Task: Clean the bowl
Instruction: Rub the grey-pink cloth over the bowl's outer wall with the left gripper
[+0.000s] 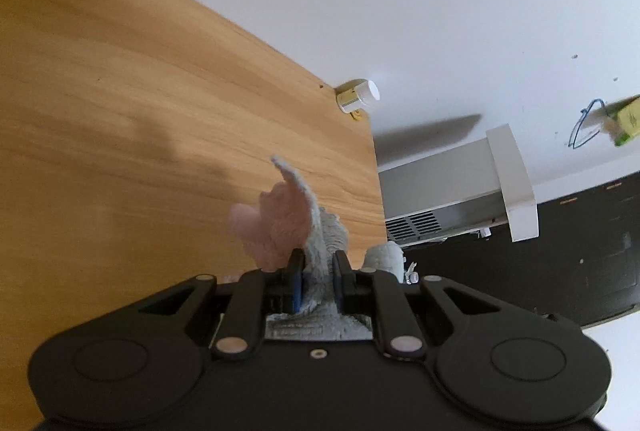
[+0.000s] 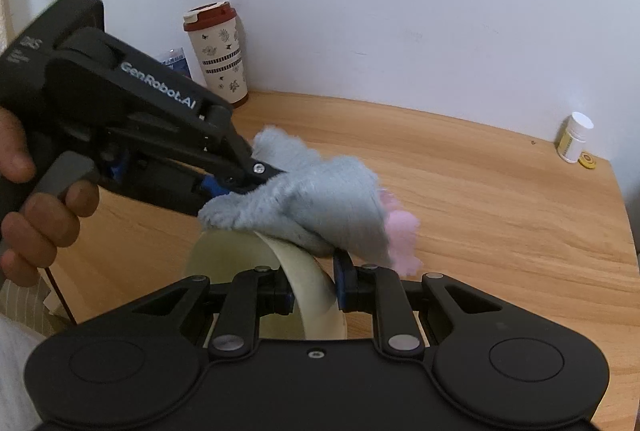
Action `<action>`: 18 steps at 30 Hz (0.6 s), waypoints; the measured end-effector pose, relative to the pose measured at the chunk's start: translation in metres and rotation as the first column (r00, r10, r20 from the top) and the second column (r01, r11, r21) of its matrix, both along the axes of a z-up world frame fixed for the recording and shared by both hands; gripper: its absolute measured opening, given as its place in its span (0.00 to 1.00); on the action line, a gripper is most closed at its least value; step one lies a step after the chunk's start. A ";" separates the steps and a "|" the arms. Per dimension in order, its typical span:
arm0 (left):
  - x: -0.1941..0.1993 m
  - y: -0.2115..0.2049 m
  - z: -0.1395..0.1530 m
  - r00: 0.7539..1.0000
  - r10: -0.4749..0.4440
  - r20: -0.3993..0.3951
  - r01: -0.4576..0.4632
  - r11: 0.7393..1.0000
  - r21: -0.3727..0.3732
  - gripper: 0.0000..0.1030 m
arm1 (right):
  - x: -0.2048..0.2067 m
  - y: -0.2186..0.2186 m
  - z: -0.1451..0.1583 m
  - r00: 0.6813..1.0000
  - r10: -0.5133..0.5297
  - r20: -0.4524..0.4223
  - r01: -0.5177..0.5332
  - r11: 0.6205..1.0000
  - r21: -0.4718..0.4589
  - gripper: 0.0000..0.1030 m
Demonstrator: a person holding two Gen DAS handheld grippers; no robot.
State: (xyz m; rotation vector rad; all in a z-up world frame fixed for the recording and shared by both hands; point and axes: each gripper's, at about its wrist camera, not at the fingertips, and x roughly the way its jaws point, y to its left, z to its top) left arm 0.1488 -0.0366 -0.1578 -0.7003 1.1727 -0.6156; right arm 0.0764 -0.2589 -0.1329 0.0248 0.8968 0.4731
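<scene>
My left gripper (image 1: 316, 281) is shut on a fluffy grey and pink cloth (image 1: 304, 227). In the right wrist view that left gripper (image 2: 256, 175) comes in from the left and presses the cloth (image 2: 320, 203) onto the top rim of a cream bowl (image 2: 296, 267). My right gripper (image 2: 314, 287) is shut on the bowl's rim and holds the bowl tilted above the wooden table (image 2: 500, 199). The cloth hides the far part of the bowl.
A patterned travel cup with a red lid (image 2: 218, 55) stands at the back by the wall. A small white pill bottle (image 2: 576, 137) and a yellow disc (image 2: 587, 161) sit near the table's right corner. The bottle also shows in the left wrist view (image 1: 358, 95).
</scene>
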 end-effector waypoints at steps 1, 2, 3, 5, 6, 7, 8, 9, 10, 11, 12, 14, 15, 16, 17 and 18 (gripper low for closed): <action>-0.001 0.001 -0.001 1.000 0.003 -0.003 -0.003 1.000 0.005 0.13 | 0.000 0.000 0.000 1.000 -0.001 -0.002 0.001 1.000 0.002 0.21; -0.002 0.002 -0.004 1.000 0.008 -0.008 -0.008 1.000 0.013 0.13 | 0.000 0.000 -0.001 1.000 -0.001 -0.005 0.002 1.000 0.003 0.21; -0.003 0.003 -0.006 1.000 0.013 -0.011 -0.012 1.000 0.020 0.13 | 0.000 0.000 -0.002 1.000 -0.002 -0.010 0.002 1.000 0.004 0.21; -0.004 0.008 -0.012 1.000 0.025 -0.016 -0.025 0.999 0.036 0.13 | 0.000 0.002 -0.003 1.000 0.005 -0.016 -0.005 1.000 0.003 0.21; -0.005 0.012 -0.016 0.999 0.035 -0.023 -0.035 0.999 0.039 0.14 | 0.000 0.002 -0.003 1.000 0.007 -0.017 -0.007 1.000 0.003 0.21; -0.005 0.016 -0.020 0.998 0.047 -0.032 -0.046 0.998 0.043 0.14 | 0.000 0.002 -0.003 1.000 0.008 -0.016 -0.008 1.000 0.003 0.21; -0.005 0.020 -0.024 0.997 0.059 -0.042 -0.057 0.997 0.046 0.15 | 0.001 0.002 -0.002 1.000 0.007 -0.015 -0.007 1.000 0.004 0.21; -0.005 0.024 -0.029 0.995 0.074 -0.060 -0.071 0.996 0.050 0.15 | 0.001 0.001 -0.002 1.000 0.004 -0.015 -0.004 1.000 0.005 0.21; -0.006 0.029 -0.035 0.992 0.089 -0.085 -0.085 0.995 0.053 0.15 | 0.001 0.001 -0.003 1.000 -0.002 -0.014 0.002 1.000 0.007 0.21; -0.007 0.033 -0.040 0.990 0.098 -0.104 -0.092 0.994 0.057 0.15 | 0.001 0.000 -0.003 1.000 -0.005 -0.016 0.005 1.000 0.008 0.21; -0.008 0.035 -0.045 0.988 0.103 -0.117 -0.096 0.993 0.062 0.15 | 0.002 0.000 -0.004 1.000 -0.007 -0.019 0.007 1.000 0.010 0.21; -0.011 0.040 -0.053 0.983 0.112 -0.143 -0.103 0.992 0.067 0.15 | 0.002 -0.002 -0.005 1.000 -0.012 -0.022 0.012 1.000 0.013 0.21; -0.012 0.043 -0.056 0.982 0.115 -0.153 -0.107 0.993 0.060 0.15 | 0.002 -0.002 -0.005 1.000 -0.015 -0.023 0.015 1.000 0.016 0.22; -0.012 0.046 -0.057 0.980 0.116 -0.160 -0.109 0.993 0.054 0.15 | 0.003 -0.003 -0.005 0.999 -0.020 -0.025 0.020 1.000 0.019 0.22; -0.012 0.047 -0.057 0.980 0.117 -0.163 -0.111 0.993 0.048 0.15 | 0.004 -0.003 -0.006 0.999 -0.024 -0.026 0.025 0.999 0.025 0.22; -0.012 0.048 -0.058 0.979 0.118 -0.166 -0.112 0.993 0.042 0.15 | 0.005 -0.004 -0.006 0.999 -0.029 -0.027 0.030 0.999 0.031 0.21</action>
